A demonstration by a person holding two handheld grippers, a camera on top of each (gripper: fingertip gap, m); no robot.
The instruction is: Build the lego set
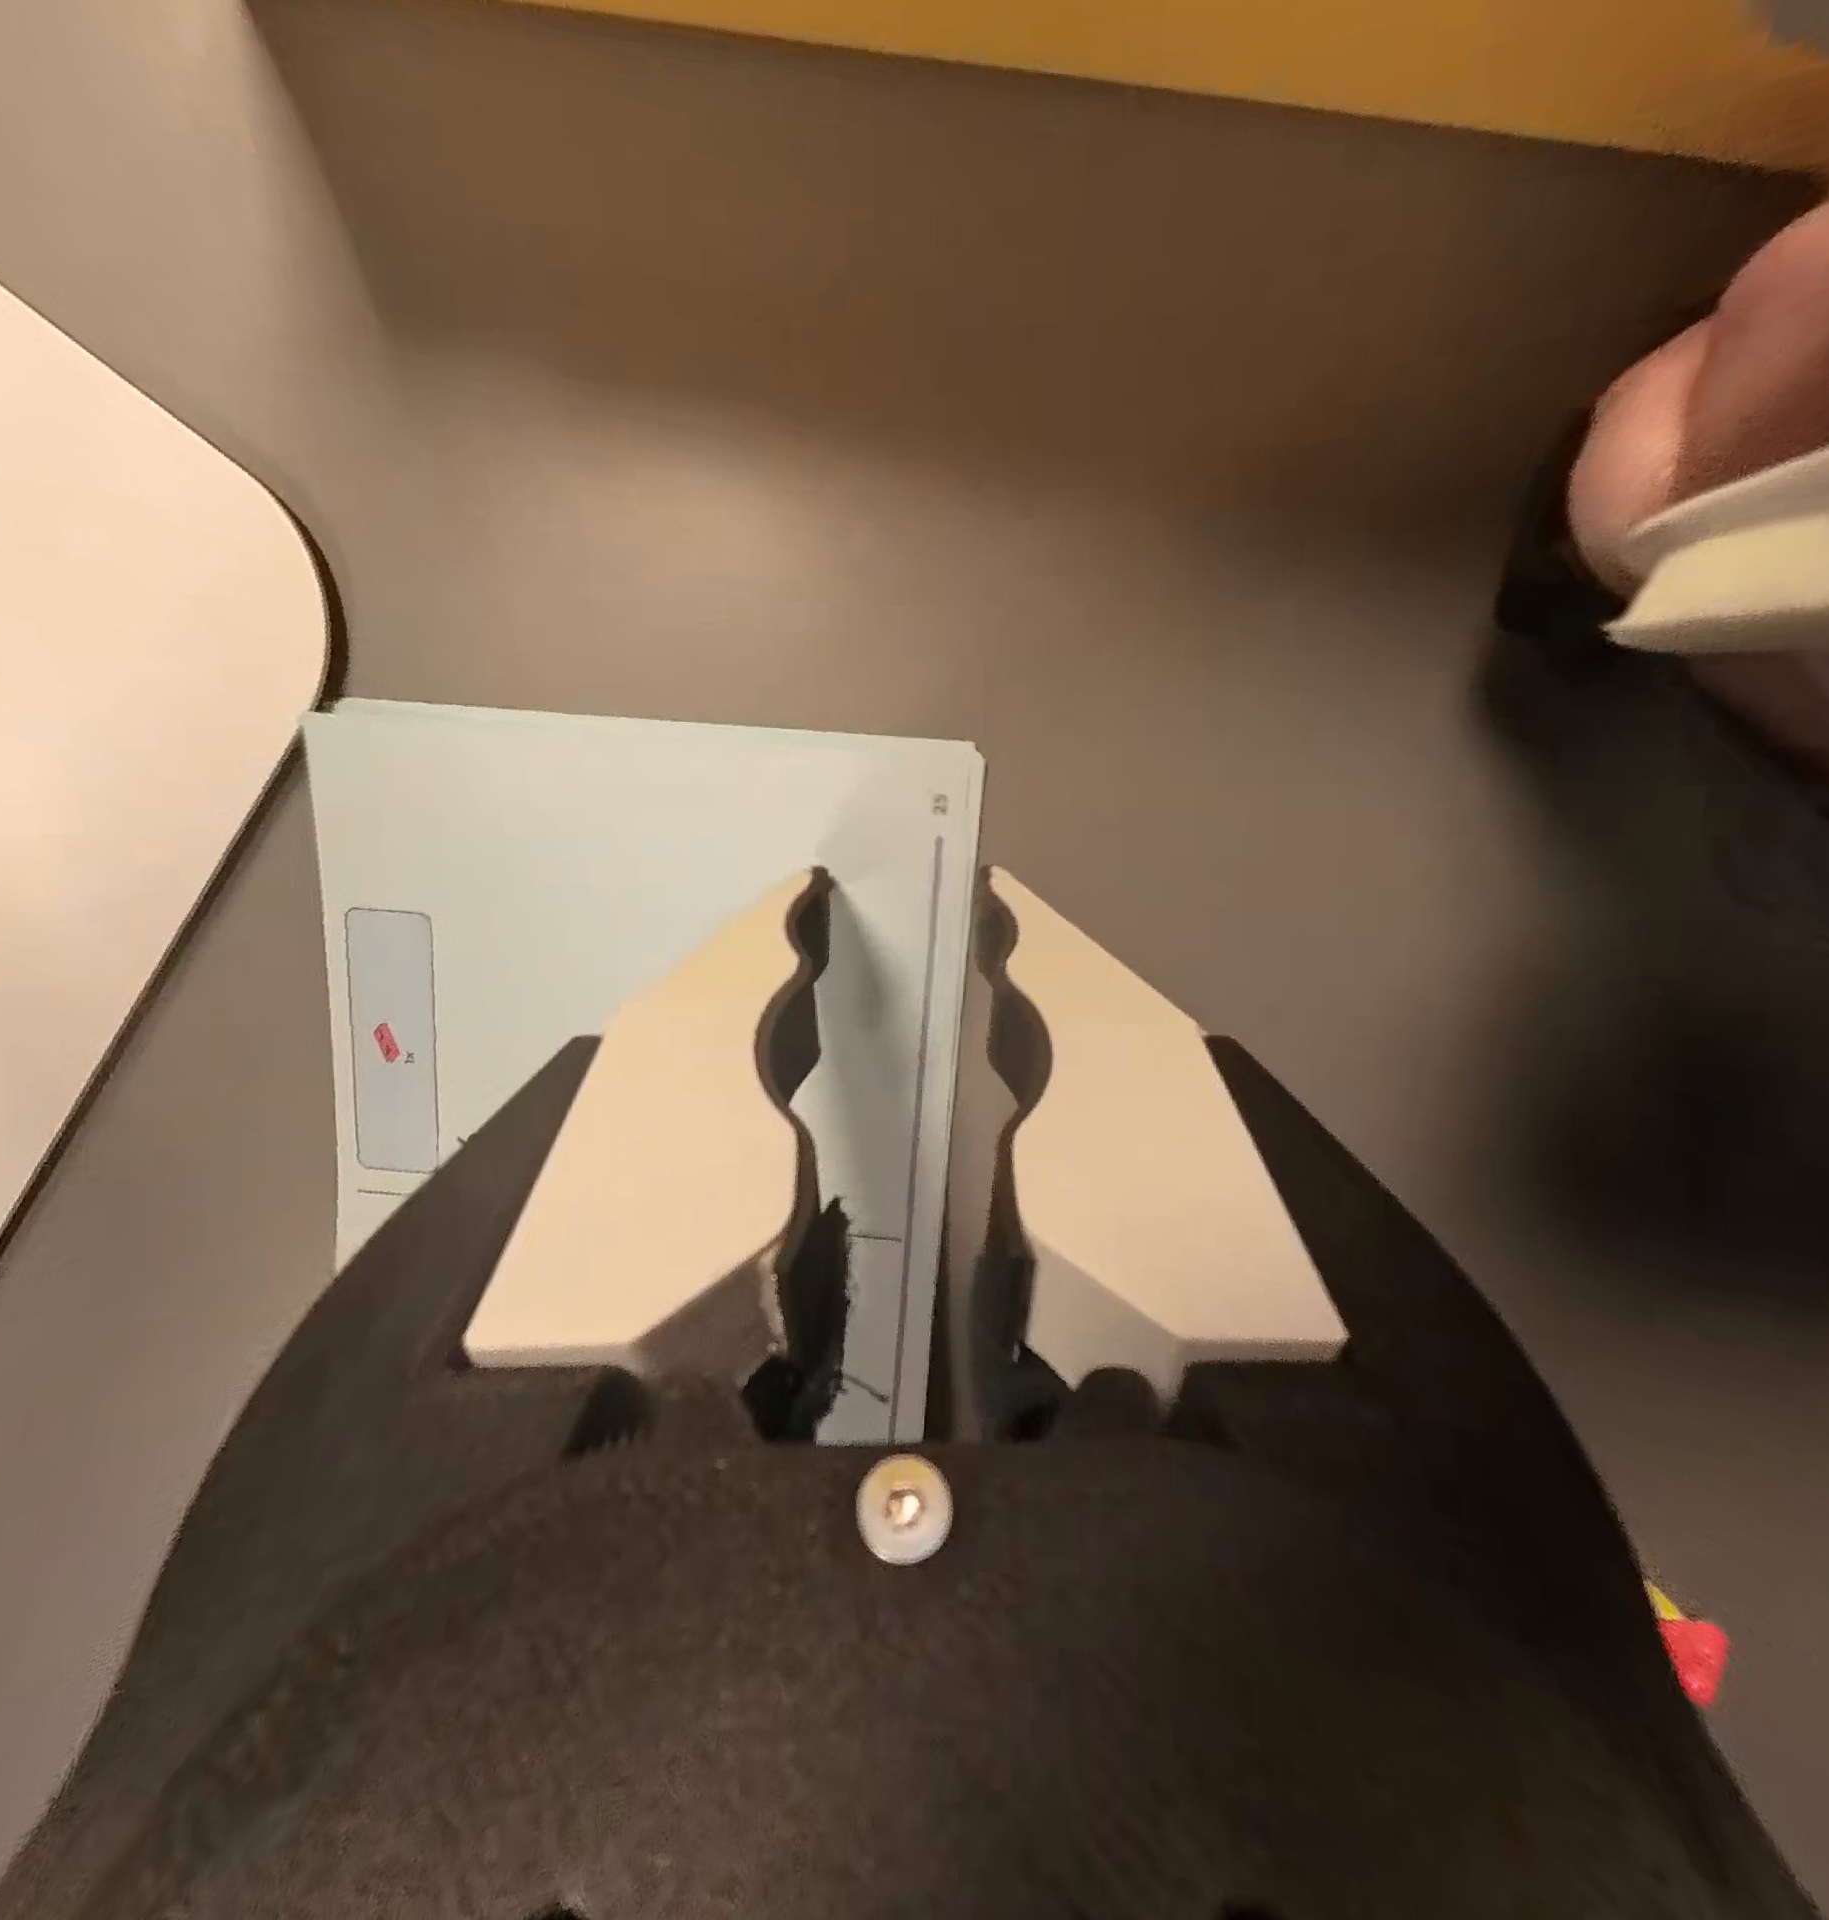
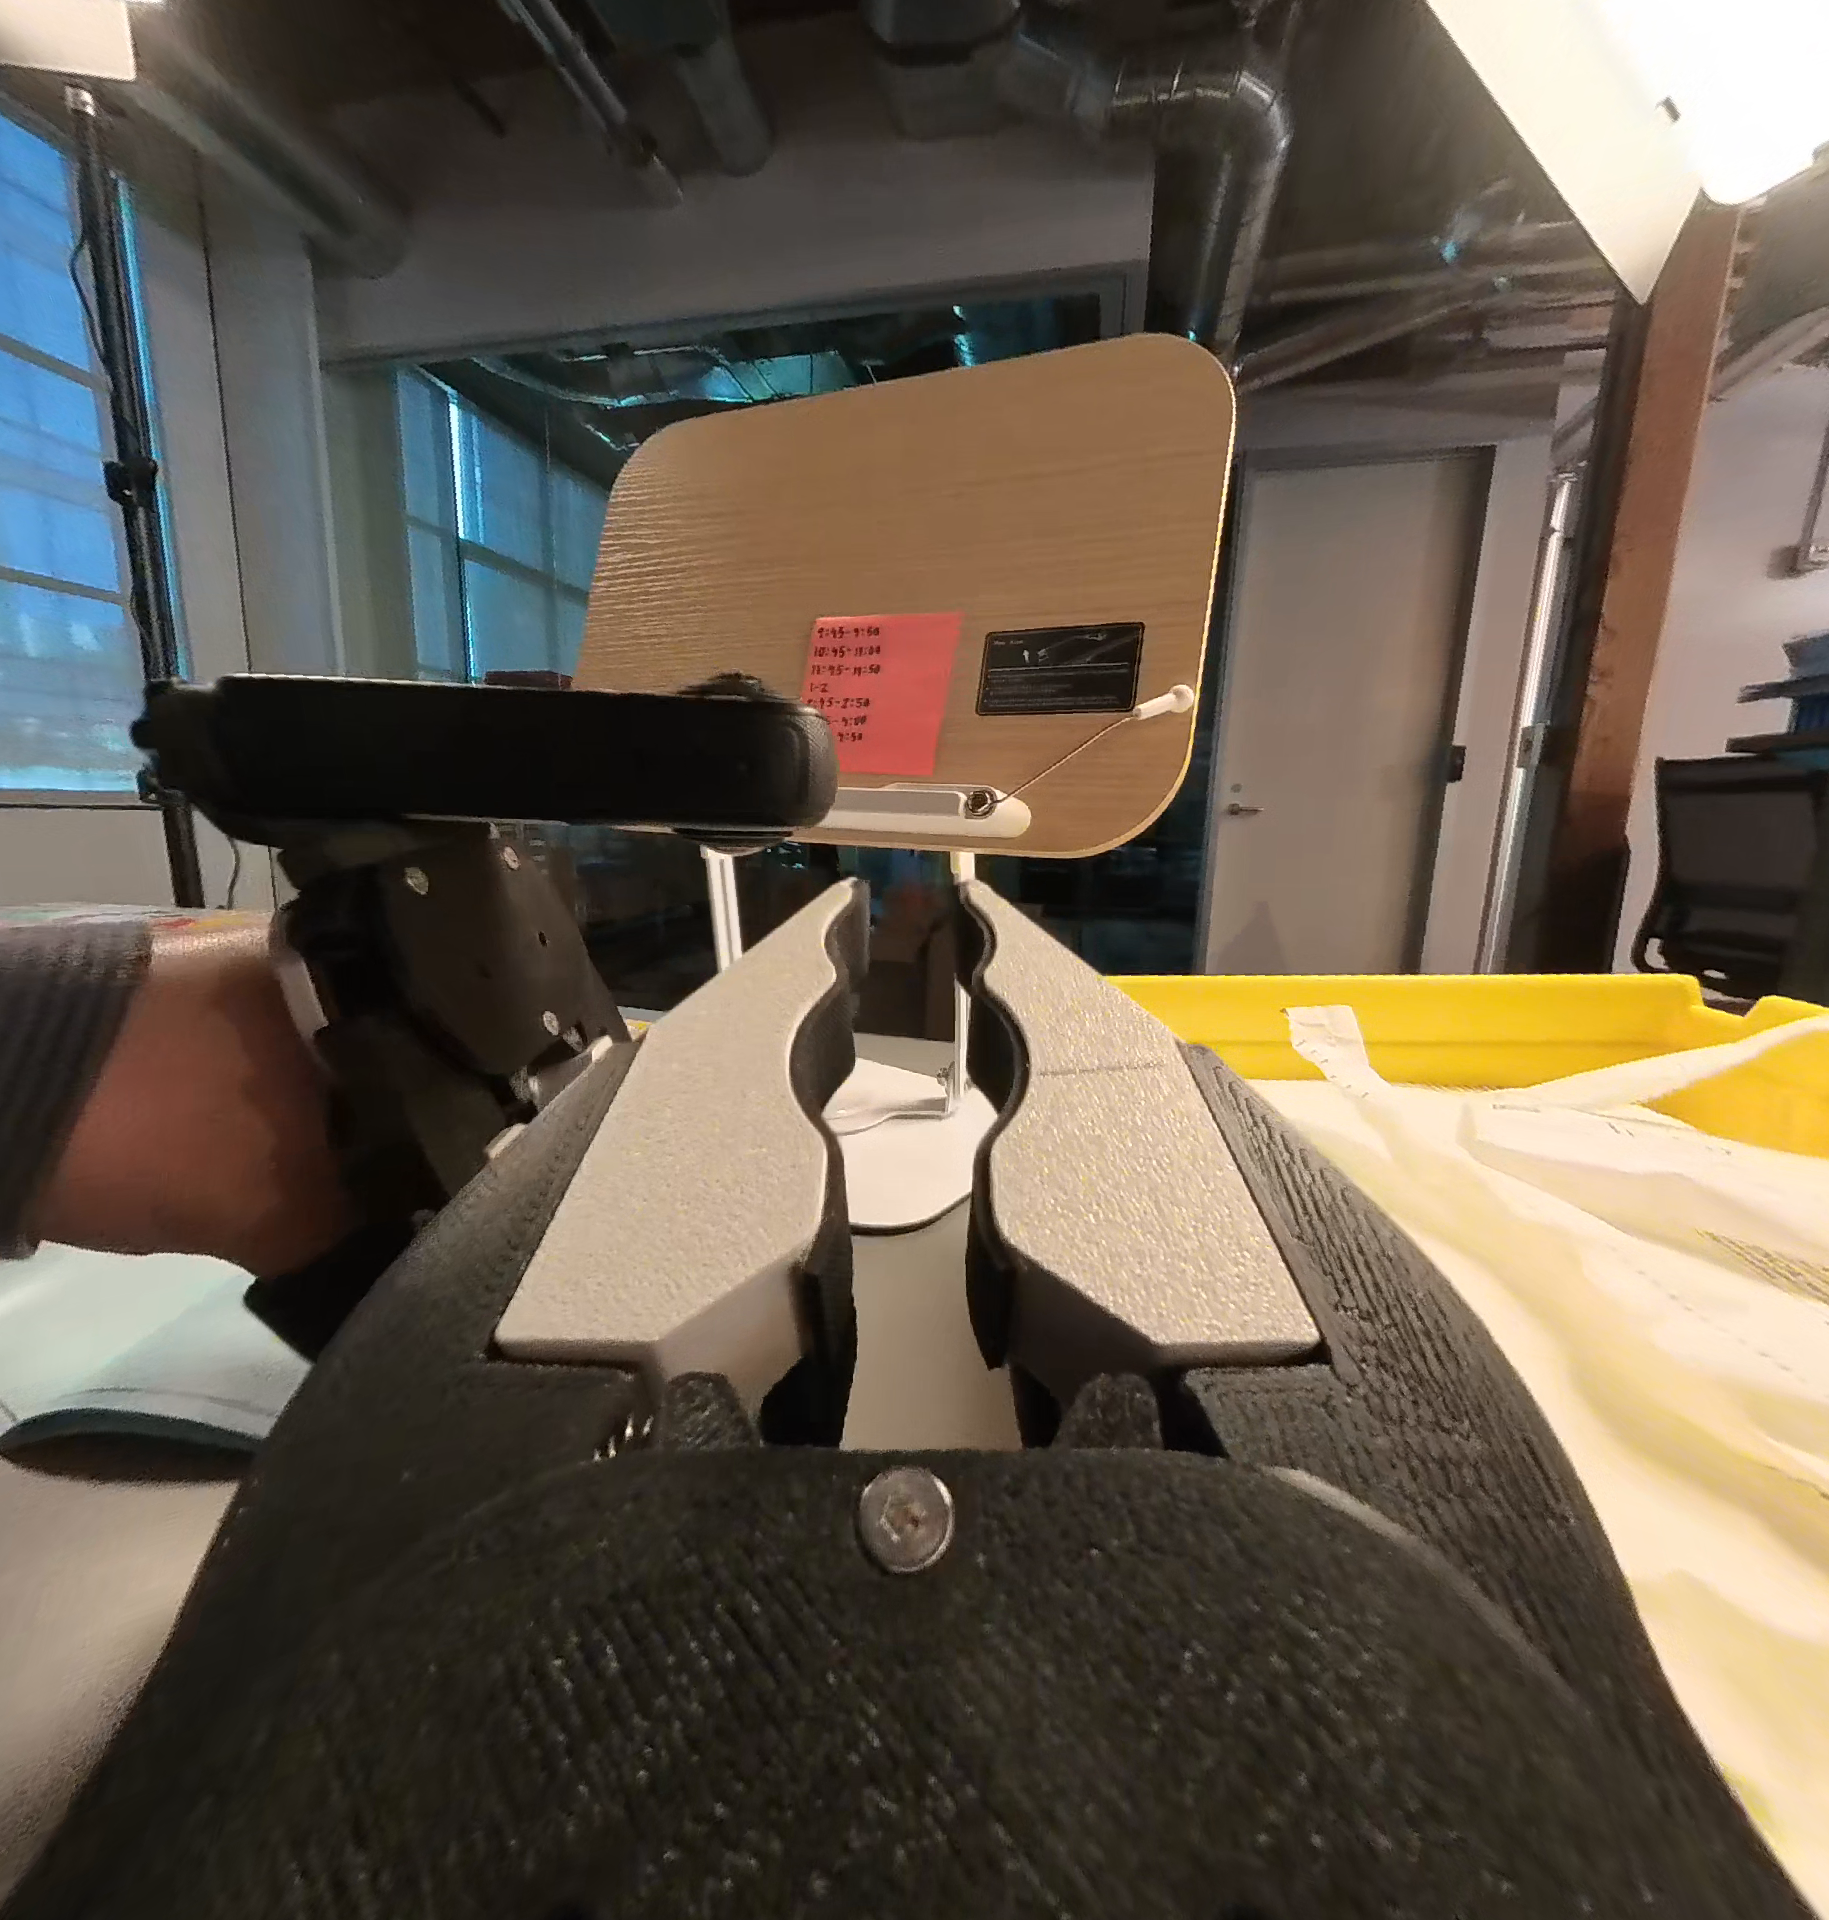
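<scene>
We see a pale blue instruction booklet (image 1: 619, 935) flat on the dark surface (image 1: 1097, 520); left gripper (image 1: 905, 883) hovers above, jaws narrowly open, empty; right gripper (image 2: 910, 899) level, likewise

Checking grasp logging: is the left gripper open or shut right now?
Open. The left gripper hangs over the pale booklet; its fingertips stand apart, with page and dark table visible between them, and nothing clamped.

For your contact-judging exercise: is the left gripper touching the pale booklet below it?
Cannot tell. The left wrist view shows the left gripper open over the booklet, but not its height.
</scene>
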